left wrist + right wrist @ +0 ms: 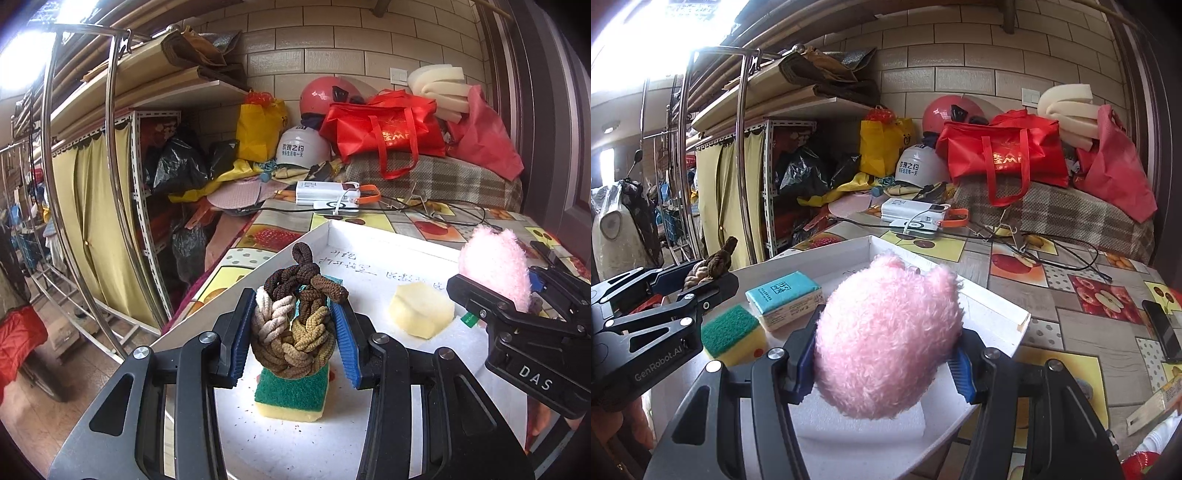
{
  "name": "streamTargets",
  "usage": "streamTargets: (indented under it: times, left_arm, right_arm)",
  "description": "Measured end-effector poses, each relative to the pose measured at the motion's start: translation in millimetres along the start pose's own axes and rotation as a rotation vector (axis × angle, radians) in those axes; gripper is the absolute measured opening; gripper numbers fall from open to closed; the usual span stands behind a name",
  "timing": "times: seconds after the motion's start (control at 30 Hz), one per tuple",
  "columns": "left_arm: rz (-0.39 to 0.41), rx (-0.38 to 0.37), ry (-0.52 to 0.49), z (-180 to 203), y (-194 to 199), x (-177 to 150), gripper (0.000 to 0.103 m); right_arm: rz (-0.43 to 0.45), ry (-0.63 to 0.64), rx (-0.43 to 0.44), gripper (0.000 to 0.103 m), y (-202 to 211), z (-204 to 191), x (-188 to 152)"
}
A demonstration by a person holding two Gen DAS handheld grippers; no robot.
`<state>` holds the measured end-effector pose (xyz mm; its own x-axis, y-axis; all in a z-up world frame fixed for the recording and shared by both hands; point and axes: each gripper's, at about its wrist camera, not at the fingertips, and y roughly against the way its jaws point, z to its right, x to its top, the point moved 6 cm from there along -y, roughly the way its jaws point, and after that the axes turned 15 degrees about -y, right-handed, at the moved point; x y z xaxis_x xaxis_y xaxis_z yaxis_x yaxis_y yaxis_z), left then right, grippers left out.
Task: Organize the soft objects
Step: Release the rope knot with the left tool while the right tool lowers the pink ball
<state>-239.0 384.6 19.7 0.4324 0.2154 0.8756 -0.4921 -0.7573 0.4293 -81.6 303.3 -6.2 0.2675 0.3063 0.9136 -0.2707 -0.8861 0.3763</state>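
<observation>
Now my left tool (295, 332) grips the hair-tie bundle (295, 314); my right tool (886, 363) grips the pink plush (886, 339). Both hang above the white tray (990, 306), neither placed yet.

Hair ties (295, 317): showing cream, tan, mid-brown and dark brown in one bunch. Sponge (291, 391): showing a green top over yellow. Plush (886, 343): showing pale pink (fluffy all over). Foam (421, 312): showing pale yellow. Packet (785, 301): showing teal over cream sides. Tray (388, 240): showing white. Tablecloth (1071, 280): showing fruit squares in yellow, red and grey. Pads (349, 343): showing blue on black grippers.
</observation>
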Motion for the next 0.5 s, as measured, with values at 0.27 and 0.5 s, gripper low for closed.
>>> streamTargets:
  times: [0.27, 0.5]
  left_arm:
    - [-0.038, 0.018, -0.022, 4.2, -6.5, -0.2, 0.065]
    - [-0.005, 0.082, 0.067, -16.2, 3.4, -4.2, 0.098]
  right_arm:
    - [-0.040, 0.016, -0.019, 0.086, -12.0, -4.1, -0.4]
    - [0.004, -0.039, -0.026, 0.103, -4.4, 6.9, 5.3]
